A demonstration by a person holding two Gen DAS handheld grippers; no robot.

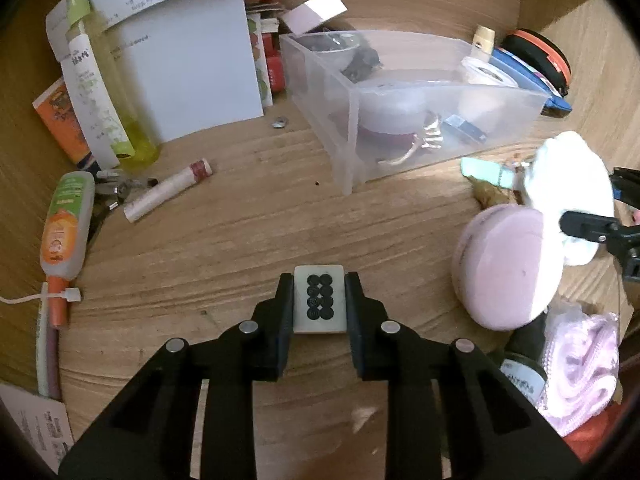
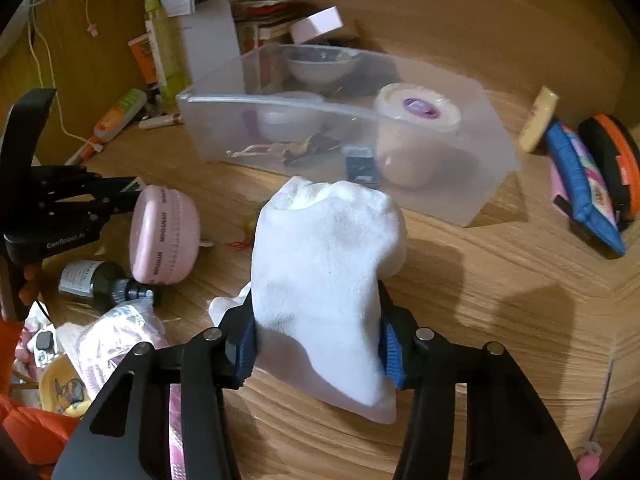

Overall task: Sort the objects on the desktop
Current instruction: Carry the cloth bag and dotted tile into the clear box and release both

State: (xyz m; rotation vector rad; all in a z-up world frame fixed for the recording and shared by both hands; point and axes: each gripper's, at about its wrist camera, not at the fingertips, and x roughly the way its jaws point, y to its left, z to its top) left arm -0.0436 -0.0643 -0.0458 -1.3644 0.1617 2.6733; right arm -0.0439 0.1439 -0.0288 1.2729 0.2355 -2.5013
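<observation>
In the left wrist view, the left gripper (image 1: pixel 320 304) is clamped on a white mahjong tile (image 1: pixel 319 299) marked with eight dark circles, held just above the wooden desk (image 1: pixel 224 240). Farther back stands a clear plastic bin (image 1: pixel 400 96); inside lie a bowl (image 1: pixel 332 46), a round white jar (image 1: pixel 486 72), a small blue-black block (image 1: pixel 466 127) and some tangled cords. A pink round case (image 1: pixel 504 268) lies beside the bin's near corner.

In the right wrist view, the right gripper (image 2: pixel 318 340) squeezes a white sock (image 2: pixel 324 264) above the desk, in front of the same bin (image 2: pixel 460 184), which holds the bowl (image 2: pixel 322 65), the jar (image 2: pixel 416 128) and the block (image 2: pixel 362 166).
</observation>
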